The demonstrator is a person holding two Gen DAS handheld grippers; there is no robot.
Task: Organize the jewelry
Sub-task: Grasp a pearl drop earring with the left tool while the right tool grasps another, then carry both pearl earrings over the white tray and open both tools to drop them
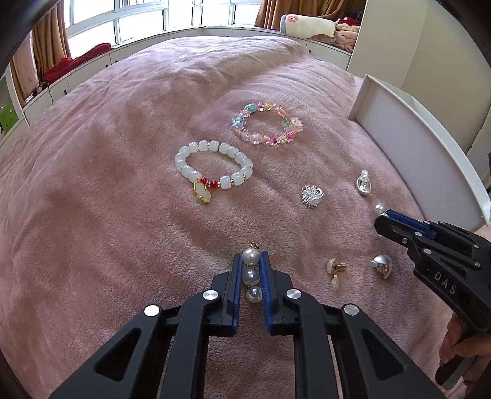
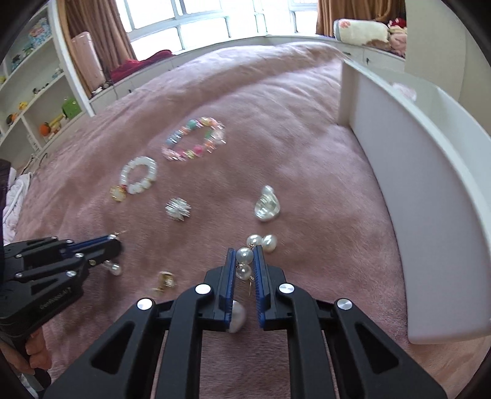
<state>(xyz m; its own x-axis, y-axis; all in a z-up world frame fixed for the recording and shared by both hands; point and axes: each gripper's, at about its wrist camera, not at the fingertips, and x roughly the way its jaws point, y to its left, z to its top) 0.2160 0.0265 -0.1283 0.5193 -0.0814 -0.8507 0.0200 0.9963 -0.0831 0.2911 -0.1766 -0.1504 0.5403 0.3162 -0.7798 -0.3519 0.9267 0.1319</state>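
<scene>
pink plush blanket (image 1: 122, 184) covers the bed | brown curtains (image 2: 92, 18) hang beside the bright window (image 2: 199, 18) | white shelves (image 2: 27, 101) with small toys at left | rolled floral blanket (image 1: 307, 24) on the window ledge

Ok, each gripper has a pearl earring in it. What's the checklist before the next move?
1. Left gripper shut on left earring: ok.
2. Right gripper shut on right earring: ok.
3. Box in view, to the right of the right gripper: ok.
4. Room inside the box: cannot tell, mostly its outer wall shows.
5. Loose pearls apart from the right jaws: cannot tell, they lie right at the tip.
6. The two grippers apart from each other: ok.
</scene>
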